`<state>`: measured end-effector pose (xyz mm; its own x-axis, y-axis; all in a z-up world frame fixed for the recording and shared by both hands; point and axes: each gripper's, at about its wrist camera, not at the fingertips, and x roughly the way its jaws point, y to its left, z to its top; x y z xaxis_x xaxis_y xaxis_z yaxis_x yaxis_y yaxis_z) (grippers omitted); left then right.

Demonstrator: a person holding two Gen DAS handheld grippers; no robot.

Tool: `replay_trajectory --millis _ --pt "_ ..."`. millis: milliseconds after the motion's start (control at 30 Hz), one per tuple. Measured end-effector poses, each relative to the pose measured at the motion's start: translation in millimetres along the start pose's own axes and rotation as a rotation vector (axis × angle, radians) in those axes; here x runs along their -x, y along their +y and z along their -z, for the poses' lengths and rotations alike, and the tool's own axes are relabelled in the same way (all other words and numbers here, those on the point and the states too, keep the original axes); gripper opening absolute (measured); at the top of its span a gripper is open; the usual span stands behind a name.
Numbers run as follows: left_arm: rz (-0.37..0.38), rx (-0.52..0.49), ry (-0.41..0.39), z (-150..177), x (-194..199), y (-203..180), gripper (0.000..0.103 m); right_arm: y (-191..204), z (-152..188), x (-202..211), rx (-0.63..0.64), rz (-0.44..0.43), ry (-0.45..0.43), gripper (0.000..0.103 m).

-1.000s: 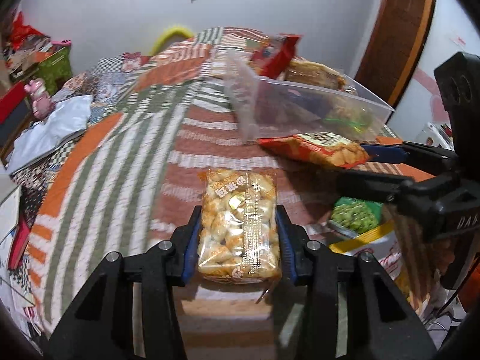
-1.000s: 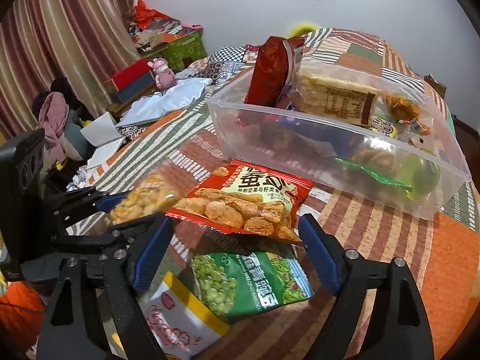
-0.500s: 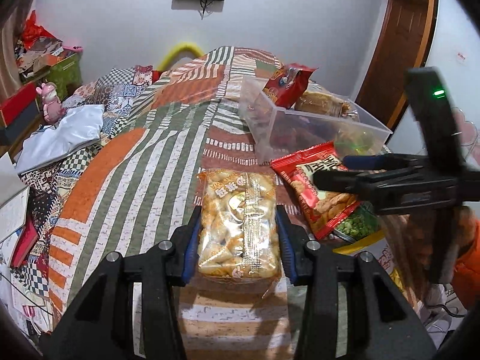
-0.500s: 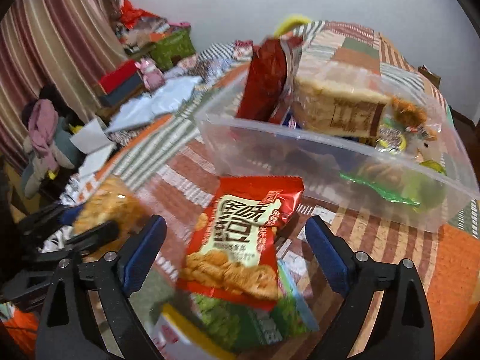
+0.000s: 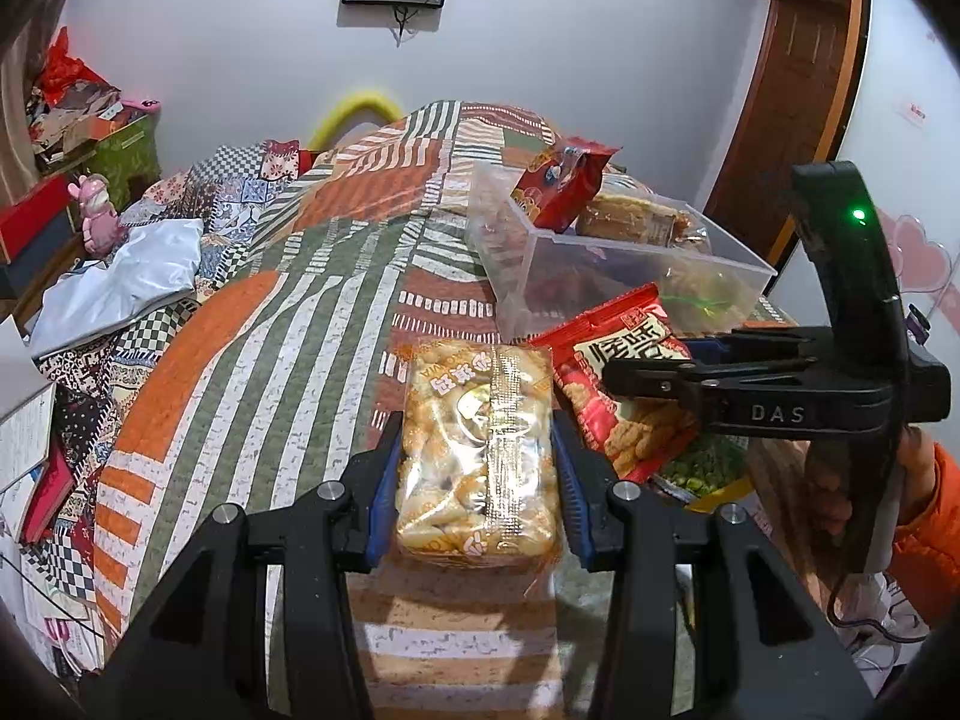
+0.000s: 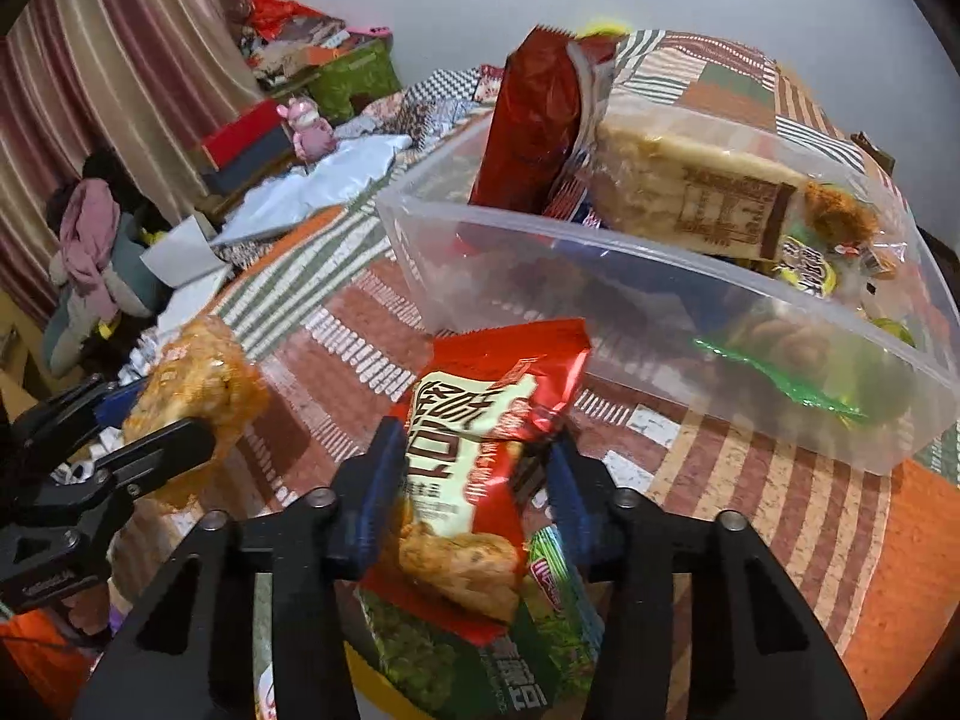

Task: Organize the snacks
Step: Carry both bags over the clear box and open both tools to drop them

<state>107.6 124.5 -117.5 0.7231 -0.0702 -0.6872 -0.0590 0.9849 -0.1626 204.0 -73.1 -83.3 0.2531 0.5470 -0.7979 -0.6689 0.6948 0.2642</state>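
Roughly midway, we judged. Clear bin (image 6: 690,324) sat on the quilted bed (image 5: 252,372), already holding a tall red bag (image 6: 528,120), a wrapped cake slab (image 6: 696,186) and smaller packets low against its wall; several items sorted, then.

Left tool (image 5: 477,468): partly open, pads pressed on both sides of a clear pack of golden puffs (image 5: 477,450), which was lifted clear of the quilt.

Right tool (image 6: 474,480): jaws closing on the red cracker bag (image 6: 480,420); the foil was crumpled between the blue pads, so we noted contact made.

Both packs were short of the bin, neither over its rim.

Left on the bed beneath the right tool: a green pea packet (image 6: 456,672) and a yellow-edged one, mostly hidden. By our estimate, two drops pending, two or more pickups after.
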Motion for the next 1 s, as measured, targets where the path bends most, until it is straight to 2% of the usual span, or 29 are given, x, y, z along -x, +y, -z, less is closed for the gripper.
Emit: replay_trajectory --millis 300,533,833,1000 --pt "0.011 -0.008 -0.045 -19.8 10.4 -15.7 0.045 -1.4 4.4 25.5 0.013 -0.013 -0.083 0.038" --pt "0.036 -0.027 -0.076 -43.2 9.4 -32.7 0.045 -12.7 -3.3 61.5 0.0 -0.004 -0.193 0.037" --pt "0.057 -0.042 -0.08 -81.2 -14.5 -51.7 0.045 -42.7 -16.1 90.8 -0.028 0.068 -0.302 0.037" --pt "0.034 -0.065 -0.07 -99.3 -37.8 -58.4 0.045 -63.4 -23.2 99.2 -0.046 0.126 -0.336 0.037"
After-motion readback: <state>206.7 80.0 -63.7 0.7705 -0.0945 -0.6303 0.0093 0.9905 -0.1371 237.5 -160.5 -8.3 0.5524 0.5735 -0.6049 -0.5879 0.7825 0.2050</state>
